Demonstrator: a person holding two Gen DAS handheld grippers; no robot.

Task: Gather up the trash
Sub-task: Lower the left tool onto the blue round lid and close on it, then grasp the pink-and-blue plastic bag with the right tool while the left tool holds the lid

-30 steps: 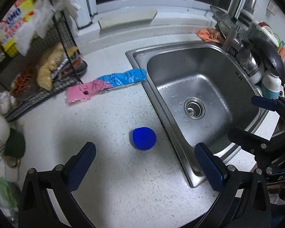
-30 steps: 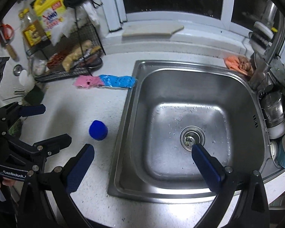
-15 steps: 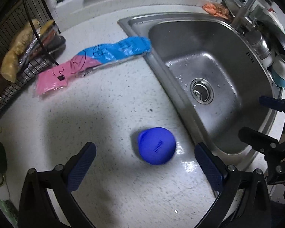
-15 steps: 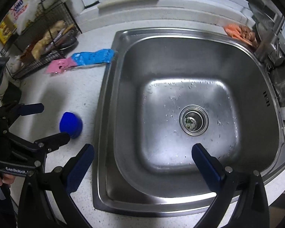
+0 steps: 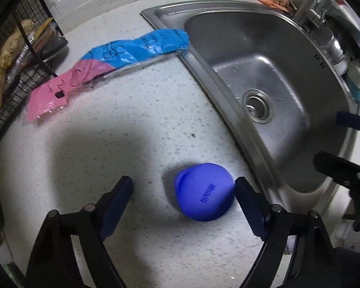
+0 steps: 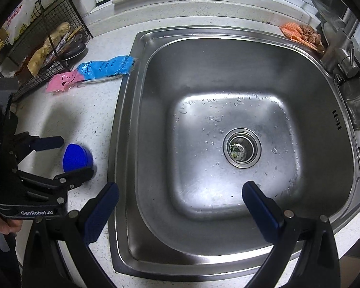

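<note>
A round blue cap [image 5: 205, 192] with embossed lettering sits on the speckled table beside the sink; farther back, a crumpled pink-and-blue plastic wrapper [image 5: 112, 62] lies flat.

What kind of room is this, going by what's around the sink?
Most likely a home kitchen: a stainless steel sink with a strainer drain set into a speckled countertop, a faucet at its corner, and a wire rack holding food packets beside it.
</note>
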